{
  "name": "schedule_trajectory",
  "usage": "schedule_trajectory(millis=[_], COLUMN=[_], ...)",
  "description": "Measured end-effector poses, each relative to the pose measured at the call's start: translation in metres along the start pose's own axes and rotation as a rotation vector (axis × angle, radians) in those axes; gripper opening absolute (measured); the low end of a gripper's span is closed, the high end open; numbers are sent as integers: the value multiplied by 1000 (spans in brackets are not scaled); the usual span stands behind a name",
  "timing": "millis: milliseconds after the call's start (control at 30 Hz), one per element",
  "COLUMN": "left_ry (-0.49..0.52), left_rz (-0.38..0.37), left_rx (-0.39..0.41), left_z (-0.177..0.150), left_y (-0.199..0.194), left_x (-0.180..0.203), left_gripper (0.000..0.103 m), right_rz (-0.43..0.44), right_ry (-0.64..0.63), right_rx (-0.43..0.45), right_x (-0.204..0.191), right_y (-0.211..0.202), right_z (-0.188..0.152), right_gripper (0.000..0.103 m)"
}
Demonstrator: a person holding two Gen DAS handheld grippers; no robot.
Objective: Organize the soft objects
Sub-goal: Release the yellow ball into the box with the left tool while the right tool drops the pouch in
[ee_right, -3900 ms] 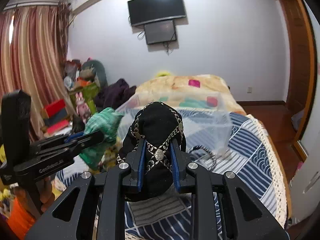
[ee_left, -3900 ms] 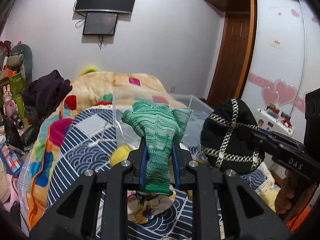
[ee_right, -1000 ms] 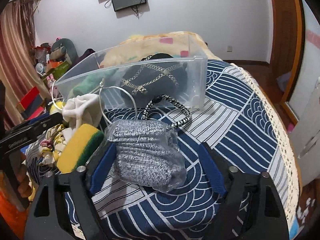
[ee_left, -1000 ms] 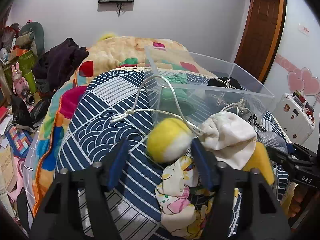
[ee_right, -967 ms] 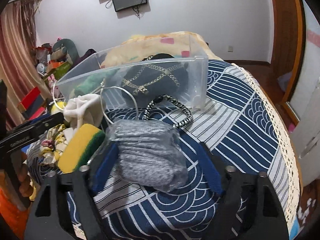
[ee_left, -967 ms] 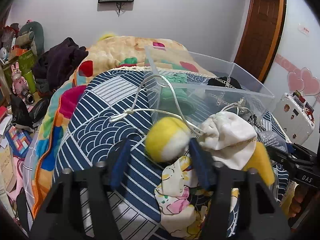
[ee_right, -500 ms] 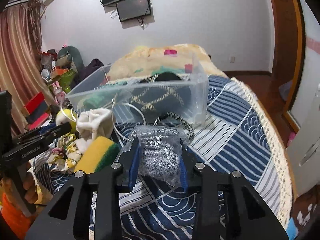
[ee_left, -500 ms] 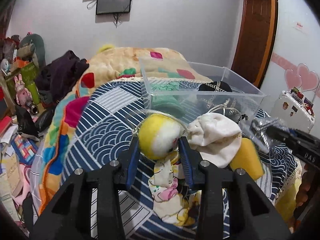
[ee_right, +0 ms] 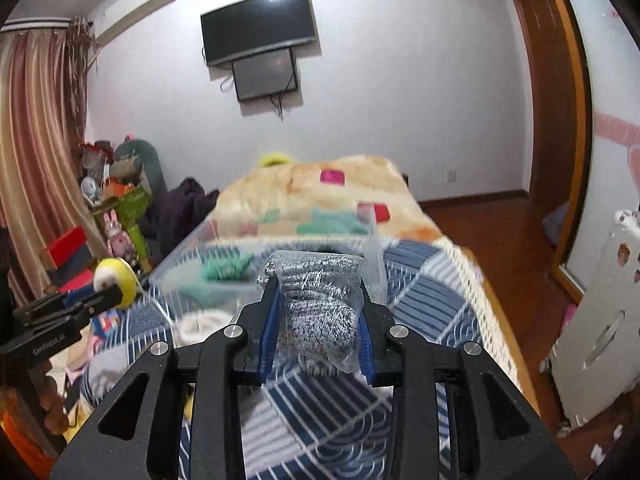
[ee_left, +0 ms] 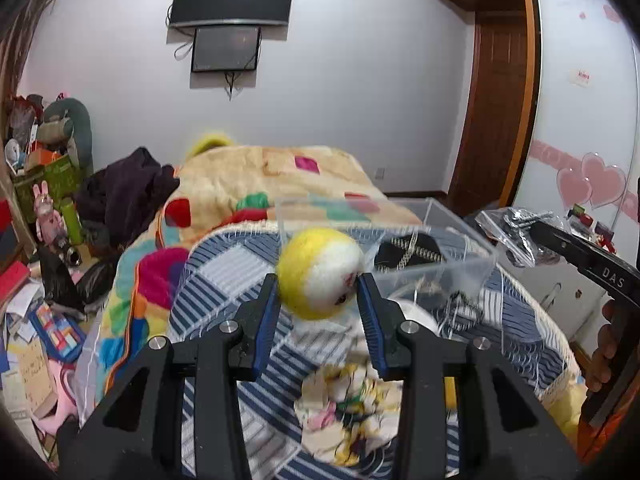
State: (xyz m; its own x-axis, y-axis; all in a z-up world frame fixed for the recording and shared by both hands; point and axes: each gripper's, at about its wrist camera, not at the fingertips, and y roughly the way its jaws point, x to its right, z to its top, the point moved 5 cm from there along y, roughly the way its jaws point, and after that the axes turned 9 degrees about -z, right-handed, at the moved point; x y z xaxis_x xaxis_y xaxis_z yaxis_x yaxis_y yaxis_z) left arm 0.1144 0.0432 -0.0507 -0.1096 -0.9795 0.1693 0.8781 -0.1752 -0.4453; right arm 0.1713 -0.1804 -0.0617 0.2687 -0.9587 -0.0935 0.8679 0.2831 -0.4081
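Note:
My left gripper (ee_left: 317,300) is shut on a yellow and white plush ball (ee_left: 319,271) and holds it in the air, just in front of the clear plastic bin (ee_left: 460,268). My right gripper (ee_right: 318,320) is shut on a bagged grey knit item (ee_right: 320,312) and holds it above the bed, near the bin (ee_right: 192,256). The bin holds a green knit glove (ee_right: 226,270) and a black chained hat (ee_left: 408,254). The ball also shows in the right wrist view (ee_right: 116,280), and the bagged item in the left wrist view (ee_left: 516,232).
A floral cloth (ee_left: 352,408) and a white cloth (ee_right: 200,324) lie on the blue patterned bedspread (ee_right: 424,300) below the grippers. A beige blanket (ee_left: 256,176) covers the far bed. Clutter (ee_left: 44,216) fills the left floor; a white case (ee_right: 600,320) stands right.
Both grippers closed on their items, the left on the plush ball and the right on the bagged grey item, and lifted them off the bed toward the bin.

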Motion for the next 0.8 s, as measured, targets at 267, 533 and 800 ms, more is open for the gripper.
schedule_trajectory(millis=[267, 533, 800], left_ry=[18, 22, 24], left_rz=[-31, -45, -55], left_rx=[21, -76, -191], left_z=[28, 23, 10], left_y=[19, 70, 110], left_x=[10, 15, 17], left_gripper=[39, 39, 39], right_rz=[4, 6, 21], right_ry=[0, -9, -2], right_rx=[67, 8, -102], right_x=[-13, -23, -26], right_y=[15, 47, 84], right_z=[26, 16, 4], right_gripper=[30, 30, 30])
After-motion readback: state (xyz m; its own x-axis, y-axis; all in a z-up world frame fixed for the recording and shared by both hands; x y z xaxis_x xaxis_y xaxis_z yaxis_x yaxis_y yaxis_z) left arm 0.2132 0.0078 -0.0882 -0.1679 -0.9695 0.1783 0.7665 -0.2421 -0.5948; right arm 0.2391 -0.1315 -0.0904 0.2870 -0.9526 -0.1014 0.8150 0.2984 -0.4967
